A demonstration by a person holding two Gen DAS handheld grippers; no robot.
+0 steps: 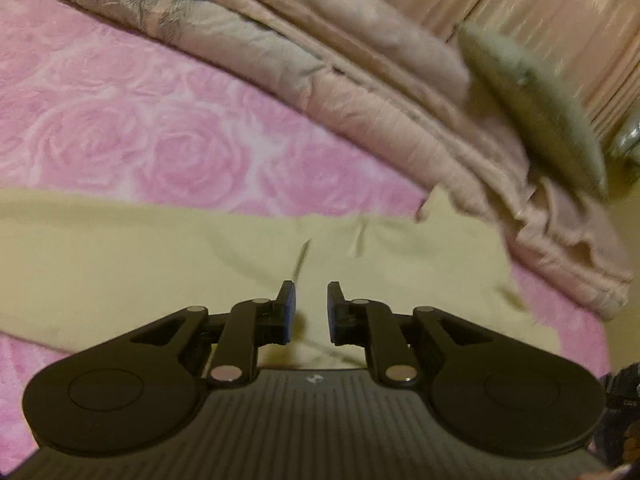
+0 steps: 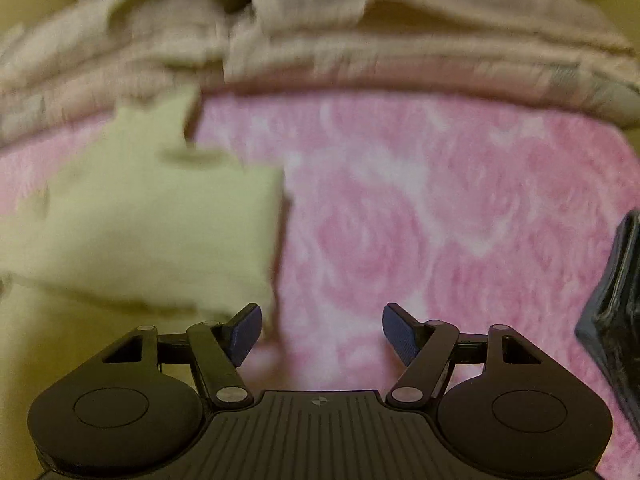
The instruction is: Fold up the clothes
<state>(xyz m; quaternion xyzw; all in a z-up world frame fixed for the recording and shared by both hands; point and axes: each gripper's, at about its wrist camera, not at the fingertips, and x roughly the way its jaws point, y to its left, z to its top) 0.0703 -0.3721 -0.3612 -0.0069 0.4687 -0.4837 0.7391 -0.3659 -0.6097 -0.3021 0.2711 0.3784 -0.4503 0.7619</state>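
A pale yellow garment (image 1: 200,248) lies flat on the pink rose-patterned bedspread (image 1: 120,120). My left gripper (image 1: 311,312) hovers just over it, its blue pads a small gap apart with nothing pinched between them. In the right wrist view the same yellow garment (image 2: 152,232) shows as a folded slab at the left, its straight edge running down to my gripper. My right gripper (image 2: 322,332) stands open wide above the bedspread (image 2: 440,220), beside that edge; nothing is between its fingers. This view is blurred.
A stack of folded beige-pink blankets (image 1: 360,92) runs along the far side of the bed, with an olive cushion (image 1: 532,108) on top at the right. Curtains (image 1: 560,12) hang behind. A dark object (image 2: 616,312) shows at the right edge of the right wrist view.
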